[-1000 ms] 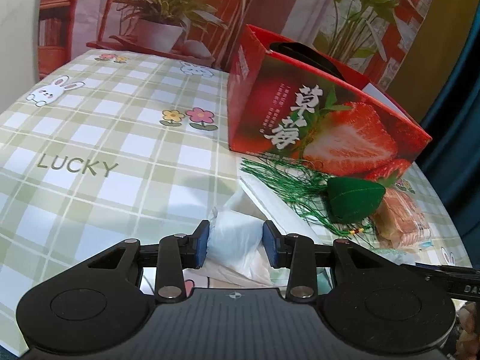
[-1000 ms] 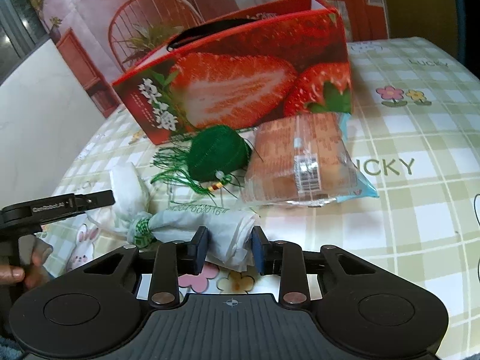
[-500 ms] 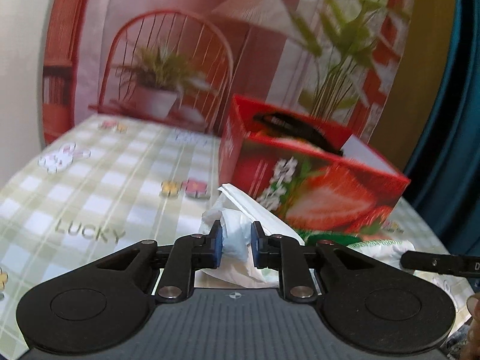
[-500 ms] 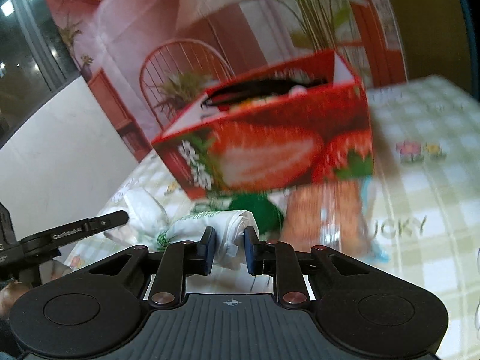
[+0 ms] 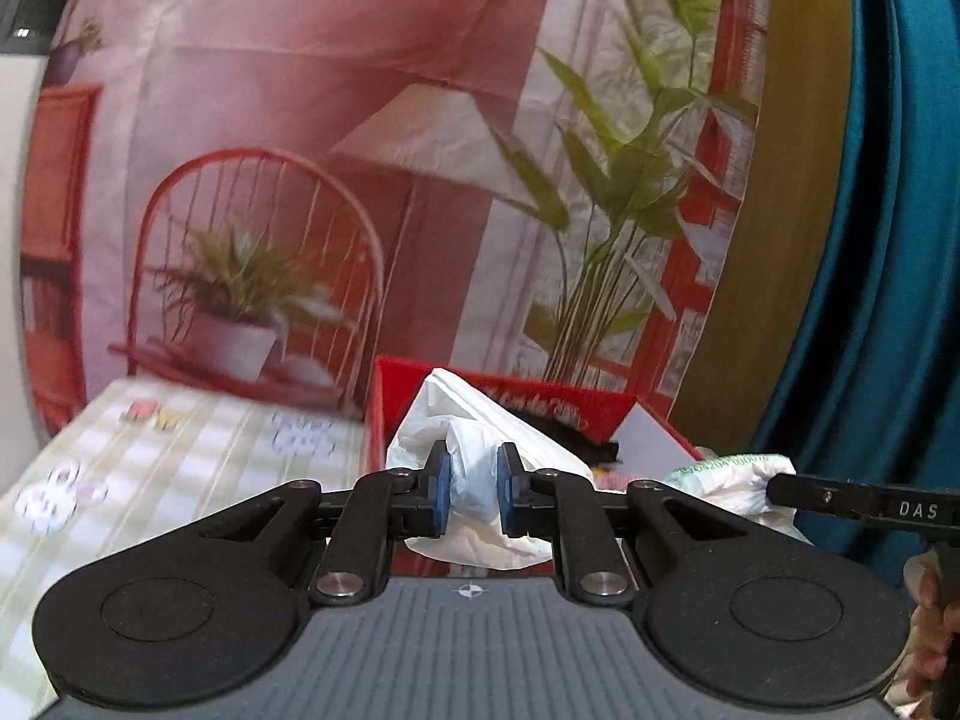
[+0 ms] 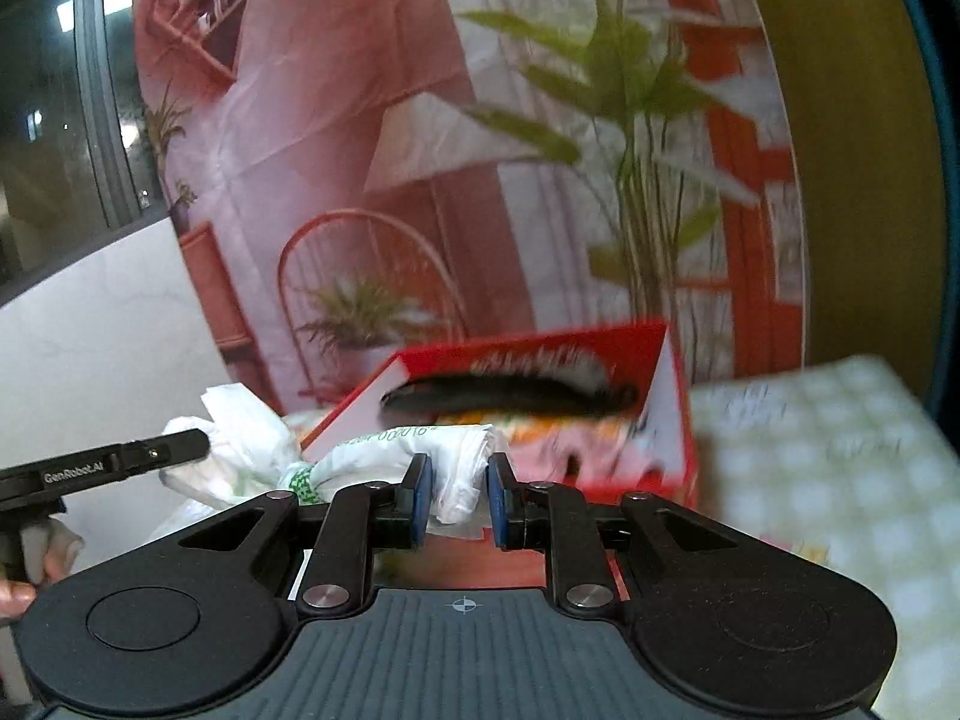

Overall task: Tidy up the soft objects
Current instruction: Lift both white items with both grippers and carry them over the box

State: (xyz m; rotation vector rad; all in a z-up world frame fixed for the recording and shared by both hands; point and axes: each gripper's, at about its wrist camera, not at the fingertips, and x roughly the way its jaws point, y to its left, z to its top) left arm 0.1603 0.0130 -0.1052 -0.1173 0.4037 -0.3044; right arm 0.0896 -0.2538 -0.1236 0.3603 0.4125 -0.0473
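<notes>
We hold a crumpled white plastic bag (image 5: 474, 474) at lower centre, the left tool (image 5: 471, 495) and right tool (image 6: 457, 495) each pinching 1 end; it looks light, limp, slippery, best gripped at bunched folds.

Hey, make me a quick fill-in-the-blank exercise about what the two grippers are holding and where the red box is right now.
1. The left gripper is shut on one end of a white plastic ____.
2. The right gripper is shut on the ____ end of that same bag.
3. The box behind the bag is mainly ____ in colour.
4. The box's top is ____, with a black handle showing.

Missing words: bag; other; red; open
</notes>
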